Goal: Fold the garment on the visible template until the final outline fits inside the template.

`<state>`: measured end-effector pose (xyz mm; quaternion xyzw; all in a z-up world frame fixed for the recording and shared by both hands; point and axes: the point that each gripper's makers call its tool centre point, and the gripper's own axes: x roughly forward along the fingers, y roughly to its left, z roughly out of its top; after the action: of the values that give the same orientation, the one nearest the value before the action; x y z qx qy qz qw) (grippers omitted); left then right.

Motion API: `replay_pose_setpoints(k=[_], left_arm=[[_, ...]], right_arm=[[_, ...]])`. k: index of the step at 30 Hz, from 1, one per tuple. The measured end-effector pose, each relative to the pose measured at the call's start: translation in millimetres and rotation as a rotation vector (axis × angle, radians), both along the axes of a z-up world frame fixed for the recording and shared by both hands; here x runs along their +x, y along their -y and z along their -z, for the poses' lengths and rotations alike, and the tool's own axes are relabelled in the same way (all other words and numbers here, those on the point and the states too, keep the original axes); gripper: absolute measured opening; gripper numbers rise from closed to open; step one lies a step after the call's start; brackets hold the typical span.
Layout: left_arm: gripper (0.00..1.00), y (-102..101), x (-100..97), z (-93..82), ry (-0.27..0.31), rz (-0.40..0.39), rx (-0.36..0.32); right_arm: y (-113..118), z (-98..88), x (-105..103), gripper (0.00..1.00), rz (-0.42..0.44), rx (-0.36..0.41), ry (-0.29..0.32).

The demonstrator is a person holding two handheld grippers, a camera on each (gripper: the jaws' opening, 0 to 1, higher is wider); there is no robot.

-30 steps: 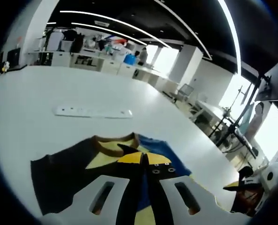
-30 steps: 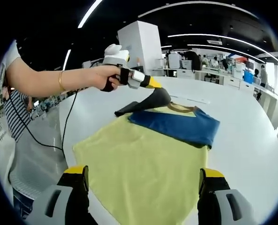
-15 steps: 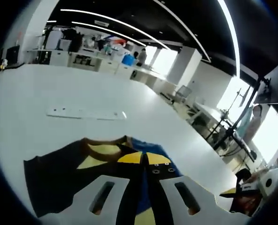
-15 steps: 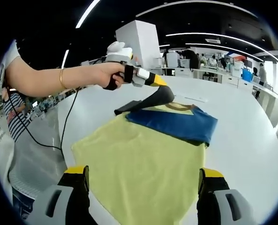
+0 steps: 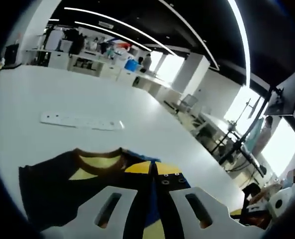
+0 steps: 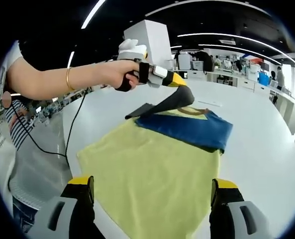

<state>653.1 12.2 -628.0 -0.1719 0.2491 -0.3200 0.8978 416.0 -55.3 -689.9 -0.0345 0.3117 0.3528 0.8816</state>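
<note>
Pinching the dark sleeve [image 6: 174,102] of the yellow-and-blue cloth garment [image 6: 152,164] in my clenched left gripper [image 6: 179,84], right gripper [image 6: 149,199] released, I should carry it across the white bench [image 6: 256,129] low and flat.

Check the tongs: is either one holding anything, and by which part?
The left tongs are shut on the shirt's dark sleeve, lifting it above the yellow body. The right tongs are open, holding nothing.
</note>
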Motion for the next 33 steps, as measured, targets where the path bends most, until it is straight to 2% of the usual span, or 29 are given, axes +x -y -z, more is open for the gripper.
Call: replay_pose_setpoints(k=[9,21,27,33], left_arm=[[0.00,22,-0.7,-7.7,0.017,0.040,-0.033],[0.00,48,-5.0,-8.5,0.036,0.099,-0.062],[0.00,63,-10.2,-0.7,0.030,0.142,-0.062],[0.00,78,-16.0,18.7,0.003,0.177,-0.039]], right_arm=[[3,1.6,0,0.97,0.009,0.000,-0.004],[0,3.7,3,0.97,0.002,0.003,-0.010],[2,5.6,2,0.97,0.006,0.002,-0.016],[8,7.6,0,0.98,0.025,0.001,-0.023]])
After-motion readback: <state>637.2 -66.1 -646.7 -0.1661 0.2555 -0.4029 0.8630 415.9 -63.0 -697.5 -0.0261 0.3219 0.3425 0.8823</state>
